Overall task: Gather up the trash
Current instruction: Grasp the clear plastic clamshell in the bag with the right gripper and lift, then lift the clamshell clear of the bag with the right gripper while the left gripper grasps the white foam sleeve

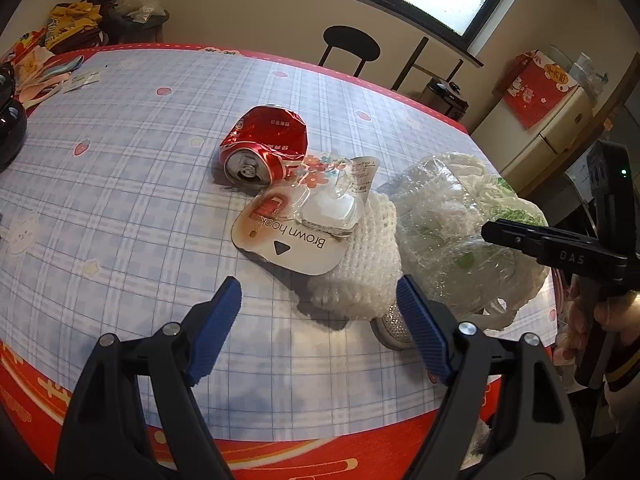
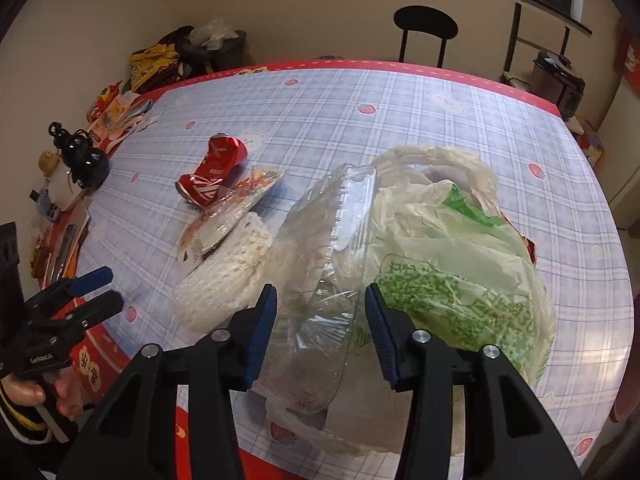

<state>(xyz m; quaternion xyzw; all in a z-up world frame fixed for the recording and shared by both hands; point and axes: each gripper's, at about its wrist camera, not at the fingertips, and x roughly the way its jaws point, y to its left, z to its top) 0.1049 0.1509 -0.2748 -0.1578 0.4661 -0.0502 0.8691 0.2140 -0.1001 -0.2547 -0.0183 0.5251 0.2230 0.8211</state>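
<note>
A crushed red can (image 1: pixel 264 148) lies on the checked tablecloth (image 1: pixel 120 184). Beside it lies a "Brown hook" blister card (image 1: pixel 296 232), resting partly on a white foam net (image 1: pixel 360 276). A clear plastic clamshell (image 1: pixel 448 216) sits on a white and green plastic bag (image 2: pixel 452 264). My left gripper (image 1: pixel 320 320) is open and empty, just short of the foam net. My right gripper (image 2: pixel 320 328) is open, its blue pads either side of the clamshell (image 2: pixel 332 272). The can (image 2: pixel 216 176), card (image 2: pixel 236 208) and foam net (image 2: pixel 228 276) also show in the right wrist view.
A small shiny sequined object (image 1: pixel 394 328) peeks from under the foam net. A black gourd-shaped ornament (image 2: pixel 82 160) and mixed clutter sit at the table's left edge. A black chair (image 2: pixel 424 28) stands behind the table. The red table border (image 1: pixel 280 448) is near.
</note>
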